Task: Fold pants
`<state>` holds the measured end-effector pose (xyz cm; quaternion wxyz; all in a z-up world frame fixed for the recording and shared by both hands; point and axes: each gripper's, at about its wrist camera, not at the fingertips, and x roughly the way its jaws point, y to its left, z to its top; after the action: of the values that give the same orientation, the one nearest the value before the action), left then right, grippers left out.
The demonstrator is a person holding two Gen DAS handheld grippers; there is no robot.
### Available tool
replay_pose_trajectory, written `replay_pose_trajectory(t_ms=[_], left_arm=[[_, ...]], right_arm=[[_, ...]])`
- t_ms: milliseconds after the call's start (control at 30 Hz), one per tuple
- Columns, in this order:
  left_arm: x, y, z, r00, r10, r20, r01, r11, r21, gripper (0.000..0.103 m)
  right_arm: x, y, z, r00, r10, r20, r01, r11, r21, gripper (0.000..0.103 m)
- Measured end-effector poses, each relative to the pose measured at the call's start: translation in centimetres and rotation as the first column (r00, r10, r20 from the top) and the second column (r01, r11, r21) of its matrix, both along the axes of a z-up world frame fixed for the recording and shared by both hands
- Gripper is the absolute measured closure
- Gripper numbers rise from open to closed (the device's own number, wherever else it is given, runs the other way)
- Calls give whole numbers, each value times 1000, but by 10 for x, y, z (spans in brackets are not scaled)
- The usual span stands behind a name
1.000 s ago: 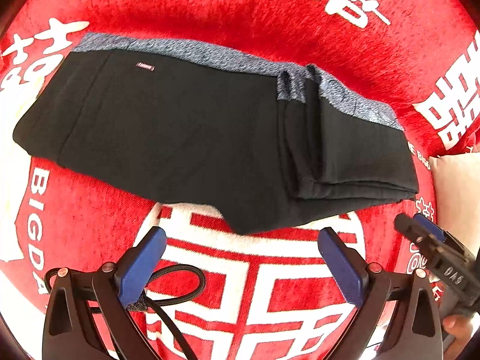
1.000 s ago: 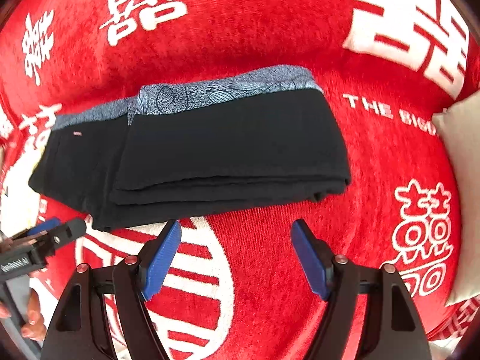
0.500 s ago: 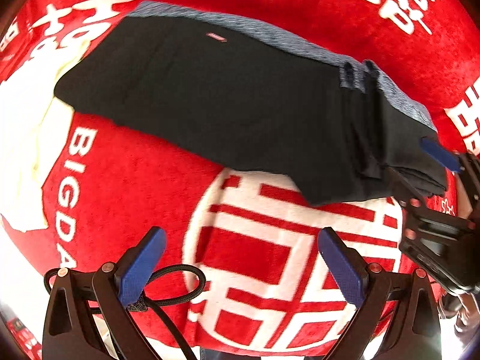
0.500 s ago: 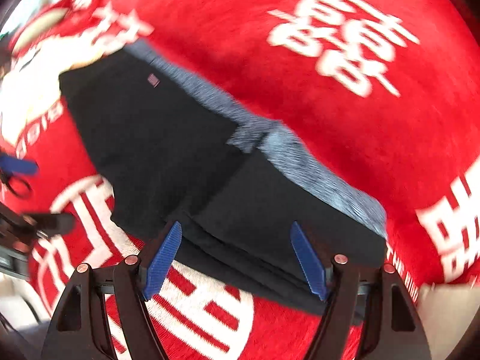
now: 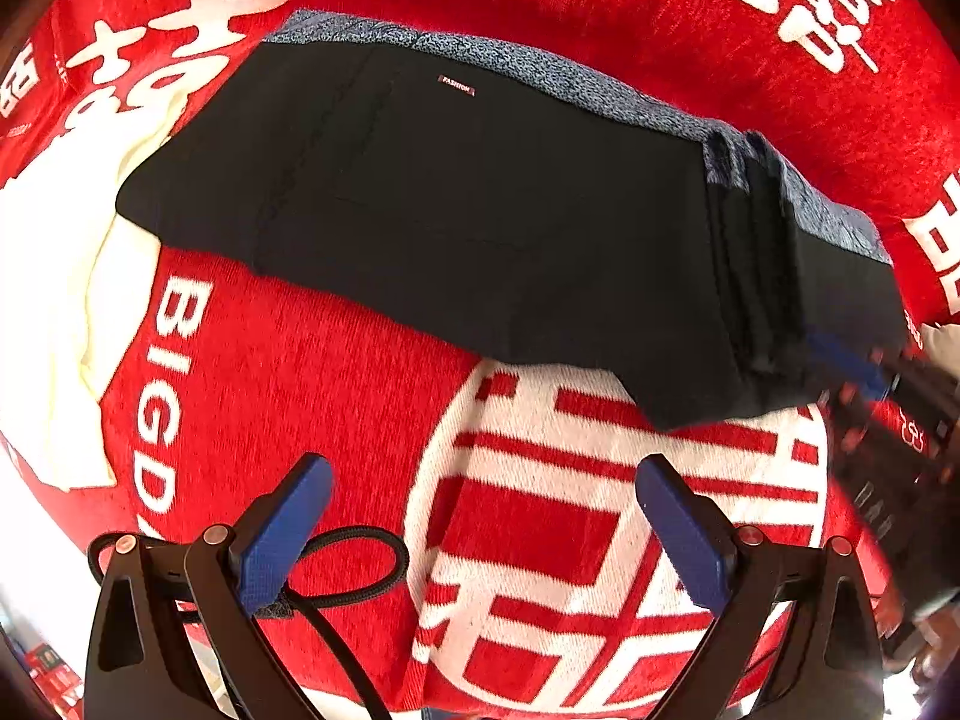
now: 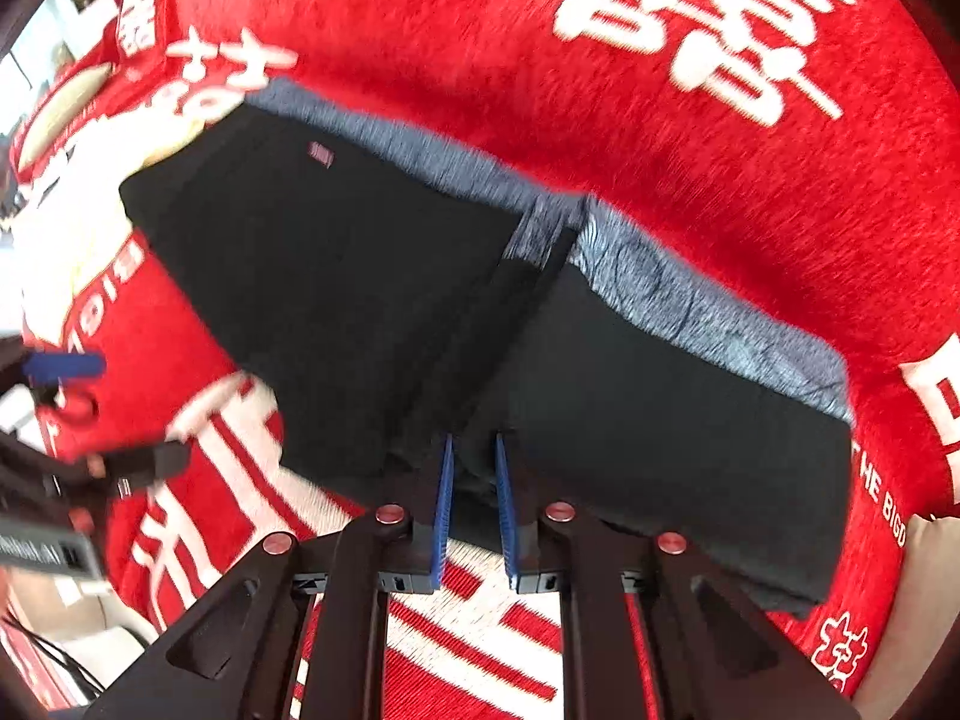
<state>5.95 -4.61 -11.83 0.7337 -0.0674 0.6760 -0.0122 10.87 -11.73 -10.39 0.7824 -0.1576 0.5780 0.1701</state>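
My right claw (image 6: 473, 474) is pinched on the near edge of the pants (image 6: 372, 300), bottom centre of its view. My left claw (image 5: 480, 531) sits wide apart over the red blanket (image 5: 288, 372), low in frame, gripping nothing. The pants lie folded across the middle, grey waistband (image 5: 540, 69) along the top edge.

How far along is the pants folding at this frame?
Done: the black pants lie flat on the red blanket, one end already folded into a thick stack. In hand: the right gripper is shut on the stack's near edge; the left gripper is open, clear of the cloth. Left: folding the stack across.
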Motion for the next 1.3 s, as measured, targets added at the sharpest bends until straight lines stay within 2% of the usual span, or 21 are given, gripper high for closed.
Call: replay_pose_trajectory(t_ms=[100,133,167,233,400,533,600,700,800,900,933,1033,1167,1300], left_arm=[[6,2,-2,1000,2,6,-2,1000,-1,2],[8,4,-2,1000,1,6,-1,1000,-6,2],[10,5,-2,1000,-1,2,1,1000,-18,2],[13,11,-2,1000,4,2,-4,999,-32,2],[24,31,-6,999,44,-1,-44,997,-57,2],[33,45,-8,998,69,7,-68,996,-58,2],[35,57,-12,997,74,7,-73,996,-60,2],[37,68,-15,996,86,-2,-86,994,-70,2],[39,81,-18,994,110,-8,-110,992,-65,2],[36,94,-27,991,136,-7,-136,989,-50,2],[36,100,-28,989,145,-6,-145,988,-50,2],[37,112,-33,986,166,-5,-166,985,-53,2],[39,126,-38,982,186,-17,-187,980,-71,2],[40,134,-41,980,197,-13,-197,978,-74,2]], right_arm=[[-2,3,-4,1000,-11,9,11,1000,-11,83],[-1,2,0,1000,-23,2,23,1000,4,77],[-1,1,4,1000,-28,-10,29,999,26,65],[-3,-3,15,999,-33,-28,35,997,73,53],[5,-21,39,993,-115,-2,115,989,92,49],[31,-43,40,967,-251,-42,254,960,121,47],[42,-45,37,956,-287,-61,292,947,132,46],[51,-42,30,944,-317,-96,329,931,160,46],[54,-37,16,936,-322,-144,343,925,163,38],[55,-39,-17,893,-362,-265,411,899,155,36],[54,-43,-25,878,-388,-281,442,882,162,36],[53,-43,-24,876,-401,-267,455,870,189,32],[52,-28,-26,904,-354,-241,395,906,153,24],[52,-15,-28,918,-329,-220,356,930,96,23]])
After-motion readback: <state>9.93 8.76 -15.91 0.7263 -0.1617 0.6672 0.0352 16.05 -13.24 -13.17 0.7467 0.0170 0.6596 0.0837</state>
